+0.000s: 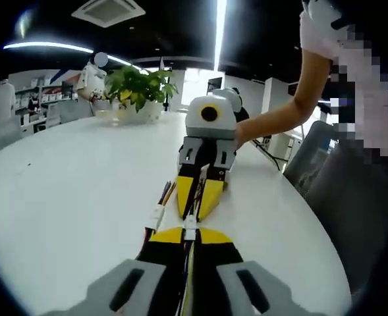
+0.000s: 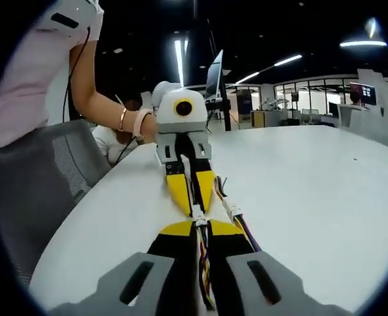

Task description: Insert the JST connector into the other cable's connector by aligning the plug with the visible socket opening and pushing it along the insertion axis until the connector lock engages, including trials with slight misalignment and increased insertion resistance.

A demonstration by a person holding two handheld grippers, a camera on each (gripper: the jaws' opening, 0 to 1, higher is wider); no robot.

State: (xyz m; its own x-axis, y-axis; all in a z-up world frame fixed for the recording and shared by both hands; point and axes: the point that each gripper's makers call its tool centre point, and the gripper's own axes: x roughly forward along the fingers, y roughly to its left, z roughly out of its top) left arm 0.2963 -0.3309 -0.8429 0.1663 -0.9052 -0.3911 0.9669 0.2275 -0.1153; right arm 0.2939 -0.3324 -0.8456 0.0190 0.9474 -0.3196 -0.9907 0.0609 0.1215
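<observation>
The connector (image 1: 190, 227) is sitting between the two grippers, low over the white table (image 1: 68, 197), where the yellow jaw tips of both are facing each other almost nose to nose. The left gripper (image 1: 189, 236) is clenching its cable (image 2: 203, 263) just behind the white housing, and the right gripper (image 2: 200, 227) is doing the same from the opposite side, so each plug is sticking out only a little past its jaws; gripping that close is probably keeping the housings stiff and lined up along one push axis. Whether the plug is already entering the socket I cannot tell, as the joint is too small to read. A second white connector (image 1: 155, 216) with coloured wires is lying on the table just beside the jaws. The potted plant (image 1: 138, 89) is standing well apart at the far end of the table, its white pot holding green leaves.
</observation>
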